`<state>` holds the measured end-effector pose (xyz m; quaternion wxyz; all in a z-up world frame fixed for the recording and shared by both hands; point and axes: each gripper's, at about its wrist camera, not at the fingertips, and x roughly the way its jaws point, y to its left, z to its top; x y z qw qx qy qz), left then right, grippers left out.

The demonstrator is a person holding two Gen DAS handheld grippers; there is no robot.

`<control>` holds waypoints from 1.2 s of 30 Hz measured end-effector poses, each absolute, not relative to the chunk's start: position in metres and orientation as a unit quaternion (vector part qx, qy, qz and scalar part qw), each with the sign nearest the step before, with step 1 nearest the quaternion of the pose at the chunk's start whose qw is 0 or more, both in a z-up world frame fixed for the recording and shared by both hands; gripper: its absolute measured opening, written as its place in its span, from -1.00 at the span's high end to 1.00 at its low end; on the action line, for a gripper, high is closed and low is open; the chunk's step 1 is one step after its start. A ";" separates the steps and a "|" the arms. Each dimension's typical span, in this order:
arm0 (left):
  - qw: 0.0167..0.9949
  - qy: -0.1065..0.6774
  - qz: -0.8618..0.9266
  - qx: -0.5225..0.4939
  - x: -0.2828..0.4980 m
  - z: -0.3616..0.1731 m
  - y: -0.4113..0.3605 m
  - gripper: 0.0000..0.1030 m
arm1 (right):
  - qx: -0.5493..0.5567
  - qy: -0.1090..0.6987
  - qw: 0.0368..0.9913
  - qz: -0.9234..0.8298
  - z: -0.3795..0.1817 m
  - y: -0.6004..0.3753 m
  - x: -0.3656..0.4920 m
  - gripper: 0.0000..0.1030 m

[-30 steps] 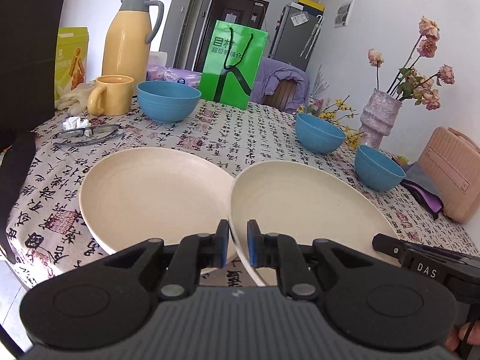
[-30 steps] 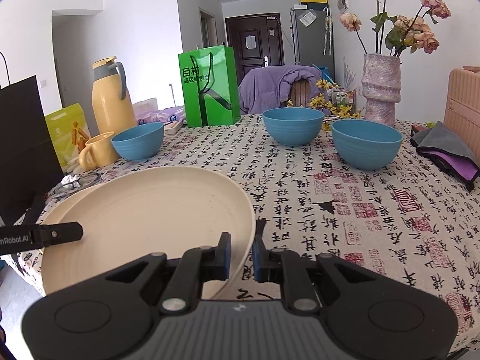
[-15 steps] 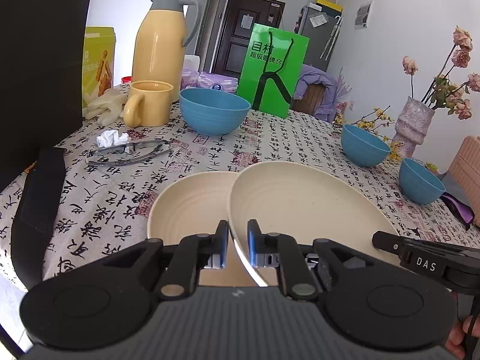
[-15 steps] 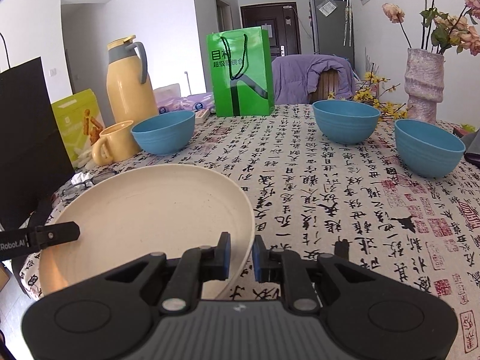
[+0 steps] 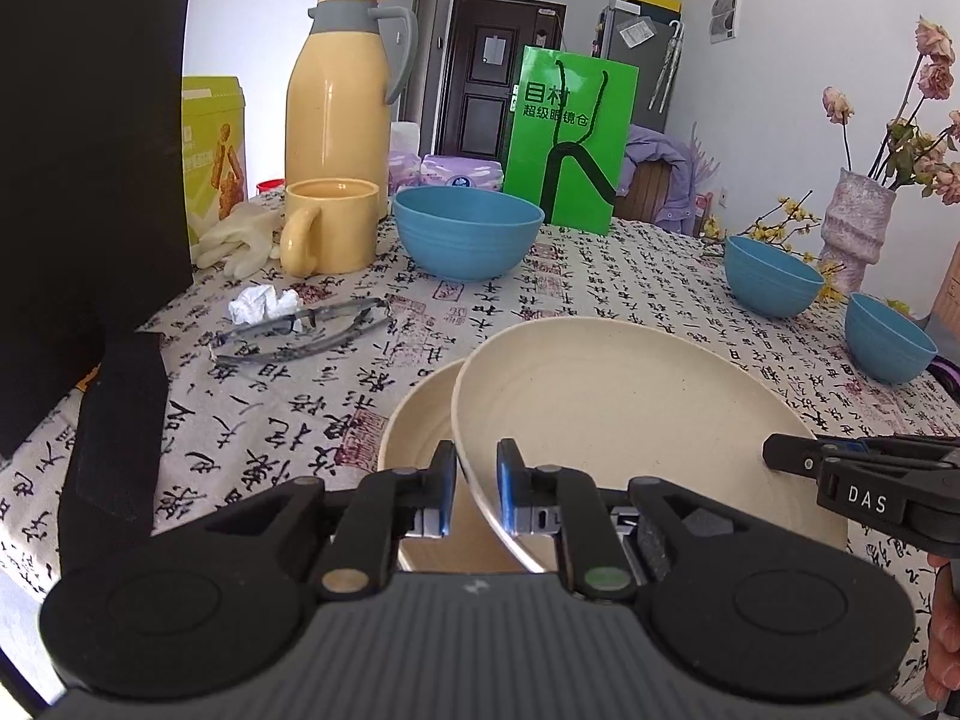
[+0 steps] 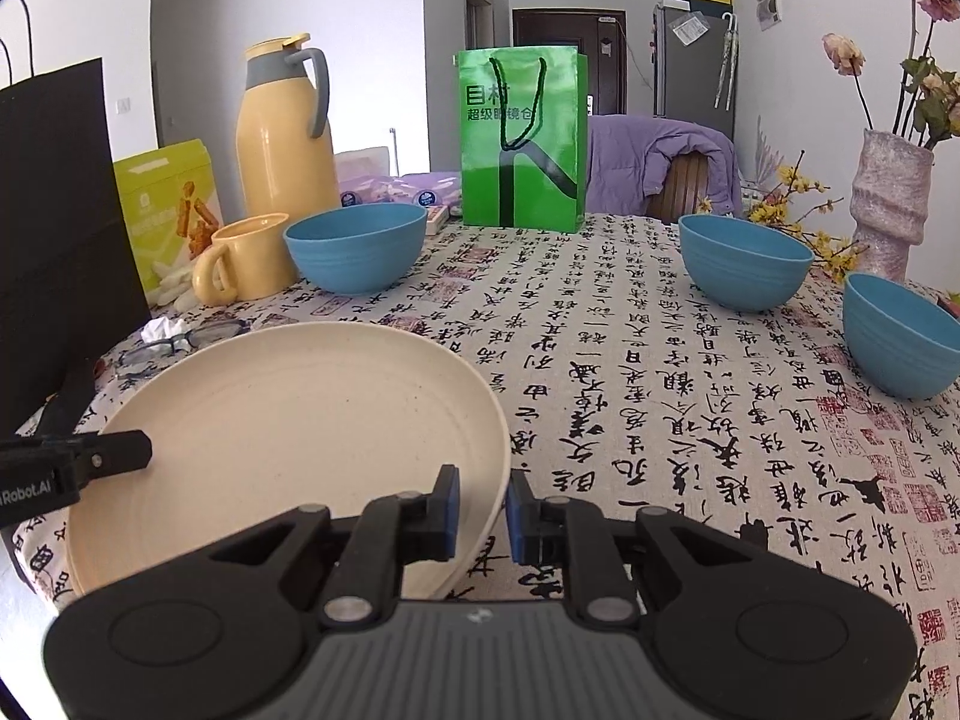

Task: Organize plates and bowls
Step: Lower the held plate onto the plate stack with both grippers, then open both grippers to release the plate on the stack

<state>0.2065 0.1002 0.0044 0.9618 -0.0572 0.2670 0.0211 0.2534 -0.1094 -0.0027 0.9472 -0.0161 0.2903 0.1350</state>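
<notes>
A cream plate is held tilted above a second cream plate that lies on the table and shows only at its left edge. My left gripper is shut on the upper plate's near left rim. My right gripper is shut on the same plate's right rim; its tip also shows in the left wrist view. Three blue bowls stand apart: one far left, one far right, one at the right edge.
A yellow thermos, a yellow mug, glasses, crumpled paper and a black bag are on the left. A green bag stands at the back, a vase of flowers at the right.
Both grippers have carried the held plate leftward over the other plate, which is now mostly covered. The plate stays gripped on both sides.
</notes>
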 end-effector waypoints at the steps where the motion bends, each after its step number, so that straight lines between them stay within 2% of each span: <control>1: 0.963 0.262 0.025 -0.050 0.206 0.005 0.100 0.72 | -0.021 0.289 0.947 0.136 -0.003 -0.106 0.253 0.68; 4: 0.967 0.251 0.031 -0.029 0.205 0.006 0.102 0.61 | -0.037 0.284 0.948 0.140 -0.004 -0.097 0.253 0.69; 20: 0.967 0.251 0.026 -0.040 0.199 0.011 0.106 0.56 | -0.049 0.274 0.949 0.149 -0.002 -0.091 0.247 0.66; 27: 0.969 0.243 0.023 -0.040 0.188 0.021 0.097 0.39 | -0.039 0.259 0.954 0.148 0.007 -0.101 0.235 0.60; 28: 0.969 0.242 0.020 -0.042 0.187 0.022 0.094 0.35 | -0.038 0.256 0.955 0.146 0.008 -0.104 0.233 0.49; 29: 0.969 0.242 0.017 -0.043 0.185 0.023 0.091 0.34 | -0.037 0.252 0.956 0.143 0.010 -0.107 0.230 0.29; 31: 0.971 0.237 0.006 -0.041 0.181 0.026 0.081 0.29 | -0.031 0.243 0.960 0.135 0.012 -0.118 0.223 0.11; 33: 0.972 0.232 -0.007 -0.038 0.177 0.028 0.070 0.20 | -0.027 0.236 0.964 0.123 0.015 -0.129 0.216 0.07; 34: 0.973 0.229 -0.013 -0.036 0.174 0.029 0.063 0.13 | -0.023 0.233 0.965 0.116 0.016 -0.137 0.212 -0.02; 36: 0.974 0.223 -0.024 -0.030 0.169 0.031 0.050 0.01 | -0.014 0.223 0.969 0.106 0.018 -0.151 0.205 -0.35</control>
